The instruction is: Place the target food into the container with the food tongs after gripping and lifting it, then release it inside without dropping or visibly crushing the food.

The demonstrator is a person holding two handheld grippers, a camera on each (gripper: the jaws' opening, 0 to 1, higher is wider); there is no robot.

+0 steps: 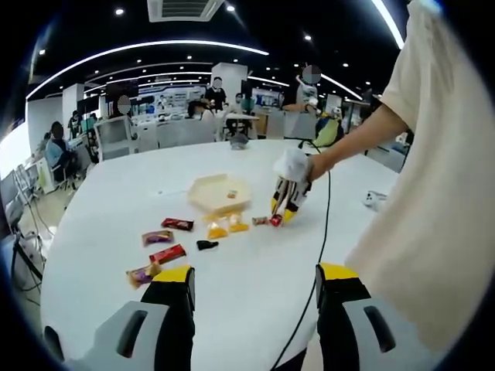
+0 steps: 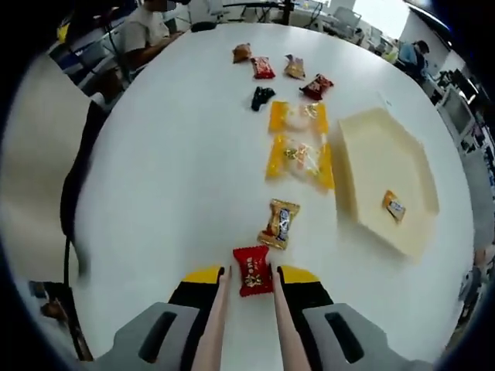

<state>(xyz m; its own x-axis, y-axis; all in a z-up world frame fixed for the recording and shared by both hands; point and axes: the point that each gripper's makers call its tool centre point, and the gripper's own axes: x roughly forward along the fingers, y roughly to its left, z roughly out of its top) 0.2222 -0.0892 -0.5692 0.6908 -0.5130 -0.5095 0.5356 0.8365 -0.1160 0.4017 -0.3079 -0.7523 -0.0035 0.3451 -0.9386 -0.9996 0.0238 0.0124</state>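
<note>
Place: open-plan office
Evidence: desks with monitors [image 1: 267,98] and seated people [image 1: 56,147] beyond the white table [image 1: 116,193], far ahead of the left gripper; ceiling light strips [image 1: 147,48]

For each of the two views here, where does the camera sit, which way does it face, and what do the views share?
Left gripper view: rides the left gripper, held back above the table, facing across it; the person's arm and shirt show, reaching out with the right gripper.
Right gripper view: rides the right gripper, low, looking down along tongs at a red packet between their tips.
Shared: the hexagonal tray, the yellow packets and the red packet.
</note>
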